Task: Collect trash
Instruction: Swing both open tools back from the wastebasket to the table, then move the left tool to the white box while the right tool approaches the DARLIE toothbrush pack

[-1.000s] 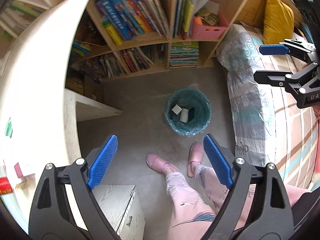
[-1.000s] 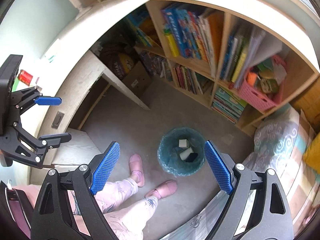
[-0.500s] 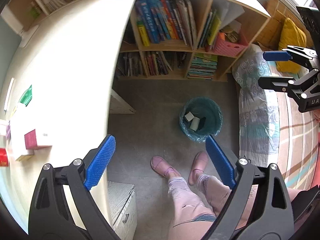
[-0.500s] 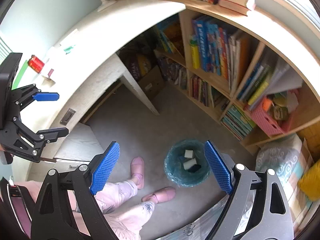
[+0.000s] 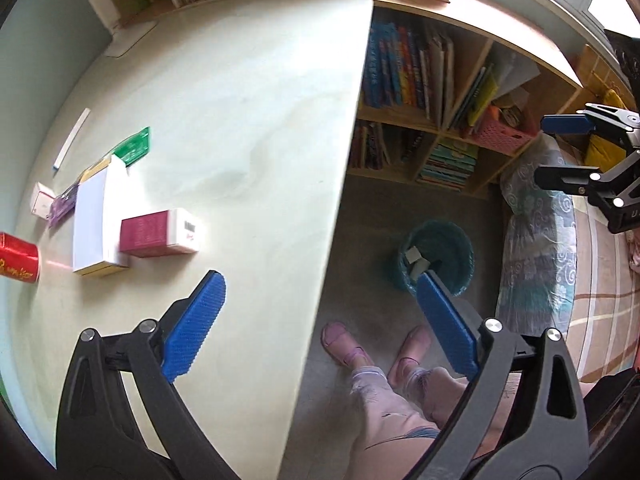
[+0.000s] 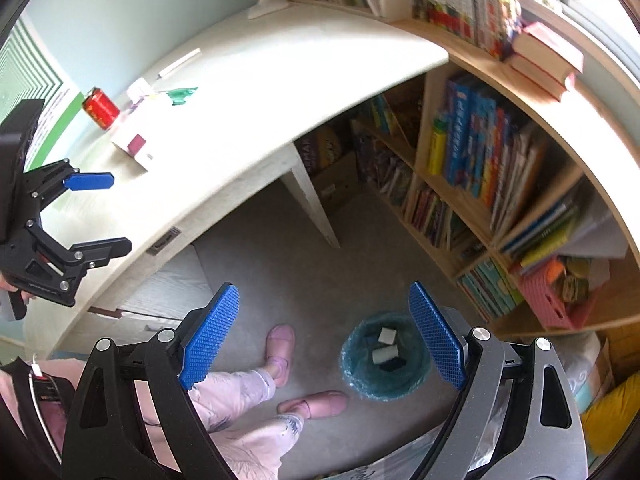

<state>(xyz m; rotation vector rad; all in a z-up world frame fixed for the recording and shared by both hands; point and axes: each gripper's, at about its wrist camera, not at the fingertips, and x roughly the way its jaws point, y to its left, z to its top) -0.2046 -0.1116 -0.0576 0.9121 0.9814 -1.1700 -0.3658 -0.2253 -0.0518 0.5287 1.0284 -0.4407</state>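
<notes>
A teal bin (image 5: 438, 256) stands on the floor with several small boxes inside; it also shows in the right wrist view (image 6: 385, 356). On the pale desk (image 5: 248, 120) lie a magenta and white box (image 5: 160, 233), a white box (image 5: 96, 220), a red can (image 5: 18, 257), a green packet (image 5: 134, 147) and a purple wrapper (image 5: 64, 205). My left gripper (image 5: 320, 322) is open and empty above the desk's right edge. My right gripper (image 6: 322, 334) is open and empty above the floor and bin, and also shows in the left wrist view (image 5: 572, 150).
A wooden bookshelf (image 6: 480, 168) full of books lines the back, with a pink basket (image 6: 548, 300). A bed with a patterned cover (image 5: 536, 248) is at the right. The person's legs and pink slippers (image 5: 344, 346) are on the floor by the bin. A drawer unit (image 6: 160, 292) sits under the desk.
Both grippers have risen and swung left, away from the bin. The desk top and its items have come into the left wrist view. Both stay open and empty.
</notes>
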